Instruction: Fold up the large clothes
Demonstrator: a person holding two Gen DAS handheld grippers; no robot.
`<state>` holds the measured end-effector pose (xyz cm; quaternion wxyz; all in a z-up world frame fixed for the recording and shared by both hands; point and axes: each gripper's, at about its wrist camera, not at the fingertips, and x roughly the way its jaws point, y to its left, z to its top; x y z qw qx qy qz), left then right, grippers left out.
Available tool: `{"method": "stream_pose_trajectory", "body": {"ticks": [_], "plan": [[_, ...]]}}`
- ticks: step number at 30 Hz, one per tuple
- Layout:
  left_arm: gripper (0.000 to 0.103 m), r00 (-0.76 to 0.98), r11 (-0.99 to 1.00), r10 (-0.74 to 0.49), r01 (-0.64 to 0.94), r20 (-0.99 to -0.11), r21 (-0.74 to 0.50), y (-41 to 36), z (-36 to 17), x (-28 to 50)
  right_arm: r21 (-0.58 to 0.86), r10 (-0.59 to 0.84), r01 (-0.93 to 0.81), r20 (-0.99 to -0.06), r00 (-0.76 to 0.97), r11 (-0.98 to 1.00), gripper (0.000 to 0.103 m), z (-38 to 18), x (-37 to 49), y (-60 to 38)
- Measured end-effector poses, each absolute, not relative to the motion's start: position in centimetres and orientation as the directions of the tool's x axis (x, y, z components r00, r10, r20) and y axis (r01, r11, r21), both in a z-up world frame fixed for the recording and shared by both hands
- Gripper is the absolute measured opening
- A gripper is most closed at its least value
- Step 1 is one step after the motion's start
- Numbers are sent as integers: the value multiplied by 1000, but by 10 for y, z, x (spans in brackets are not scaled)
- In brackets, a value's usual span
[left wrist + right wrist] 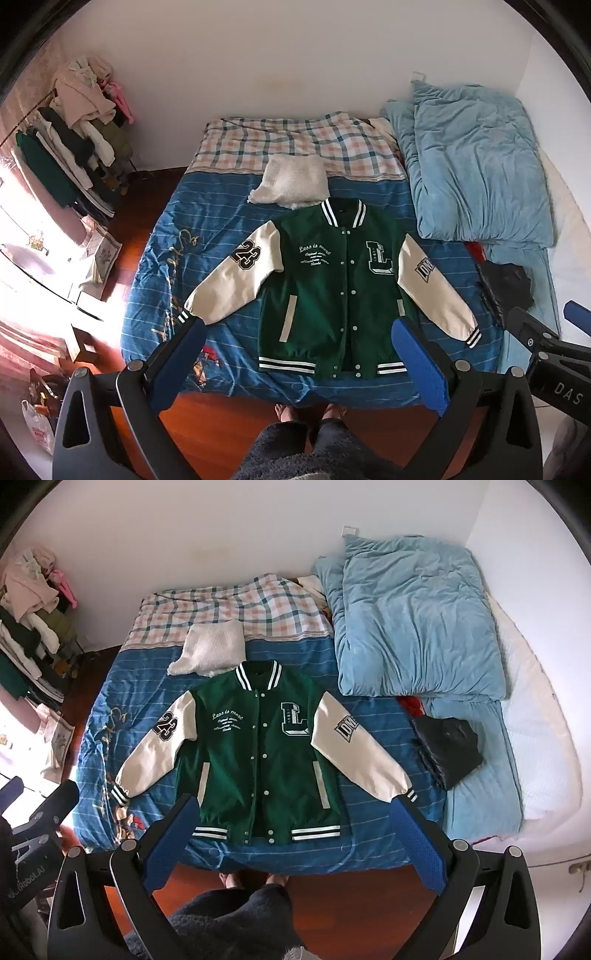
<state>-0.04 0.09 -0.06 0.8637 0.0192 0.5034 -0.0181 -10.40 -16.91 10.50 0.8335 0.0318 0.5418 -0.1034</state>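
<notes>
On the bed (221, 236), one spread jacket (332, 295); above it, two hand-held grippers (299, 328) (291, 805), wide open, empty.

A green varsity jacket with cream sleeves (266, 760) is lying flat and face up on the bed's blue striped cover (373, 716), snapped shut, both sleeves spreading outward and down. The right claw (295, 808) is hanging above the jacket's hem with its blue-padded fingers (417, 842) standing wide apart and nothing between them. A white fluffy folded cloth (212, 650) is touching the collar. A pale blue rumpled duvet (417, 627) is lying to the right, with a black folded garment (447, 753) just below it.
</notes>
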Motion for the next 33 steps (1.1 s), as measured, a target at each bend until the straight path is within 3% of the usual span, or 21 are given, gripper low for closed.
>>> {"method": "stream_pose_trajectory", "body": {"ticks": [33], "plan": [[103, 492, 998, -8, 52, -871, 20, -11, 10, 0, -79, -155, 204, -907, 392, 976, 103, 107, -107, -172]]}}
